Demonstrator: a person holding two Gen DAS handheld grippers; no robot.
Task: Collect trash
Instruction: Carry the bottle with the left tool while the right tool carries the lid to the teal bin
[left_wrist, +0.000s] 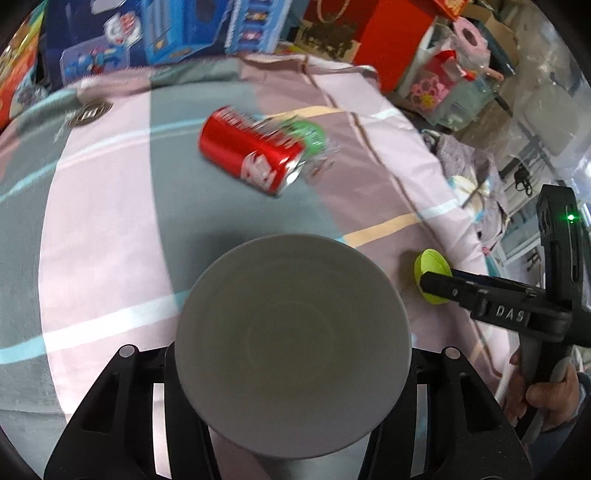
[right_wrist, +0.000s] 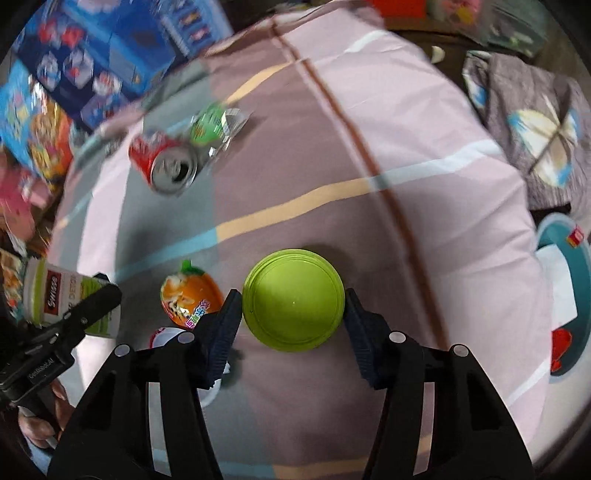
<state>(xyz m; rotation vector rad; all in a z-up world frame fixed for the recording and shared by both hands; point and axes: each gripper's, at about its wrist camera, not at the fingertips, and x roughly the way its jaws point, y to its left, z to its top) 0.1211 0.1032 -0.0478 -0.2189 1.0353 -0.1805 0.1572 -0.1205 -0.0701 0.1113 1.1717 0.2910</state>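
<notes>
Position of the green lid (right_wrist: 293, 299) governs the coming move: it sits directly between the fingers of the right gripper (right_wrist: 293, 304), flat face toward the right wrist camera, its round rim spanning the gap from pad to pad. Being round, it offers no long axis to align with. Both pads appear to meet the rim, so the jaws are judged clamped on the lid; motion blur leaves the contact on the right side slightly uncertain. The left wrist view confirms the lid at the tip of that gripper, near the edge of the striped bedsheet (right_wrist: 424, 140).

Left gripper (left_wrist: 291, 369) is clamped on a white supplement bottle (left_wrist: 291, 343), whose round end fills its own camera; the right wrist view shows the labelled side of it. That hand is therefore occupied, and the right is the nearer to the lid.

Remaining trash on the sheet: a red can (left_wrist: 251, 151) lying on its side with a green wrapper (left_wrist: 308, 136) touching it, well ahead of both grippers; an orange packet (right_wrist: 190, 299) just left of the right gripper's left finger.
</notes>
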